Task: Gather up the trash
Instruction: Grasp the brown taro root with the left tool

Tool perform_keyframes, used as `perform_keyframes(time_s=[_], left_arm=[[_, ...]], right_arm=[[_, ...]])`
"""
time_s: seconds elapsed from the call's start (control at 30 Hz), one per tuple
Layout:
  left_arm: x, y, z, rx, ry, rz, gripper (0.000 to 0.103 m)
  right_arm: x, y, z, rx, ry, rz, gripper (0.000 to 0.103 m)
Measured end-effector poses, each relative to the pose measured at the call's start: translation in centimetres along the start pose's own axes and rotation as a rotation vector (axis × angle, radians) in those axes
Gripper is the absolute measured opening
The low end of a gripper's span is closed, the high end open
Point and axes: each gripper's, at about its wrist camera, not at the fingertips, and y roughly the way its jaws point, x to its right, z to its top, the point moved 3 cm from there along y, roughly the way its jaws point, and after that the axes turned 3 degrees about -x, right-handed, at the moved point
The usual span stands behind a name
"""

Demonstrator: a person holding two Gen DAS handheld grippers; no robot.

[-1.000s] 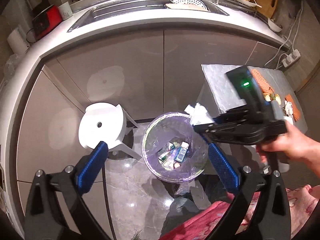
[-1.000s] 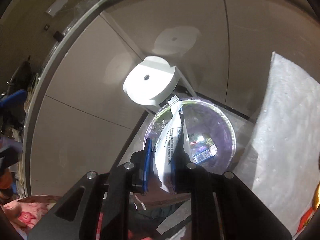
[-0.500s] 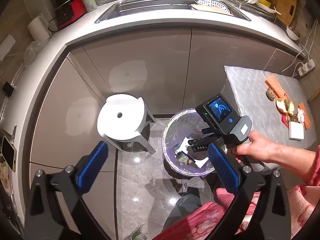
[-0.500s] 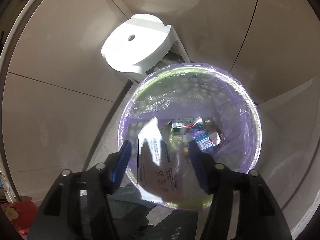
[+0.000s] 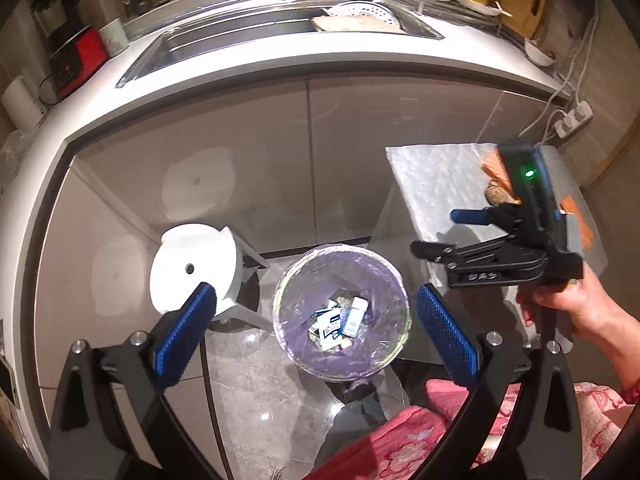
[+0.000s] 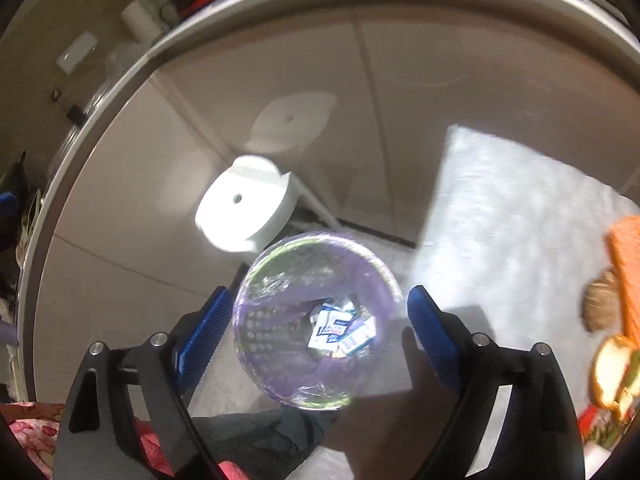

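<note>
A round bin with a purple liner [image 5: 282, 292] [image 6: 256, 280] stands on the floor below both grippers. Several wrappers and small cartons [image 5: 336, 322] [image 6: 332, 328] lie at its bottom. My left gripper [image 5: 316, 334] hangs open above the bin with nothing between its blue pads. In the left wrist view my right gripper [image 5: 436, 231] is up and to the right of the bin, over the table's near corner, held by a hand [image 5: 572, 304]. In its own view the right gripper [image 6: 318, 332] has its jaws opening wide, with only the bin far below them.
A white stool [image 5: 196, 264] [image 6: 248, 204] stands left of the bin against grey cabinet doors. A silver-covered table [image 5: 440, 184] [image 6: 500, 220] at the right carries orange peel [image 6: 628, 264] and bread scraps [image 6: 612, 372]. A white counter with a sink [image 5: 280, 68] curves behind. Red patterned clothing fills the bottom edge.
The right gripper let go of the white wrapper, which fell into the bin. Its jaws spread wide and it rose away to the right, toward the table. The left gripper stayed open.
</note>
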Motion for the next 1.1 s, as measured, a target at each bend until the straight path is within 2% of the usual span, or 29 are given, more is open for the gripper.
perform_keyframes(time_s=[0.2, 0.3, 0.47, 0.57, 0.8, 0.93, 1.0, 1.1], left_arm=[[7.5, 3.5, 4.0, -0.023, 0.143, -0.141, 0.096], [11.8, 6.3, 6.0, -0.044, 0.193, -0.171, 0.096], [19.1, 11.4, 8.5, -0.088, 0.256, -0.163, 0.096], [22.8, 14.6, 9.5, -0.135, 0.265, -0.166, 0.096], [28.0, 20.1, 11.0, -0.200, 0.252, -0.148, 0.095], [29.2, 21.6, 11.6, -0.219, 0.225, -0.144, 0.093], [29.3, 22.2, 11.8, -0.235, 0.206, -0.151, 0.084], [29.2, 23.1, 11.9, -0.251, 0.167, -0.147, 0.082]], right_arm=[[9.8, -10.1, -3.7, 0.140, 0.244, -0.180, 0.093], [13.8, -13.6, -6.6, 0.181, 0.350, -0.262, 0.093], [19.9, -18.1, -11.6, 0.216, 0.501, -0.347, 0.093], [22.6, -19.7, -14.2, 0.223, 0.552, -0.373, 0.093], [26.5, -22.0, -18.6, 0.176, 0.599, -0.406, 0.093], [28.3, -22.8, -19.9, 0.155, 0.613, -0.406, 0.093], [29.2, -22.9, -20.2, 0.144, 0.615, -0.405, 0.093], [30.4, -23.0, -20.1, 0.135, 0.613, -0.397, 0.093]])
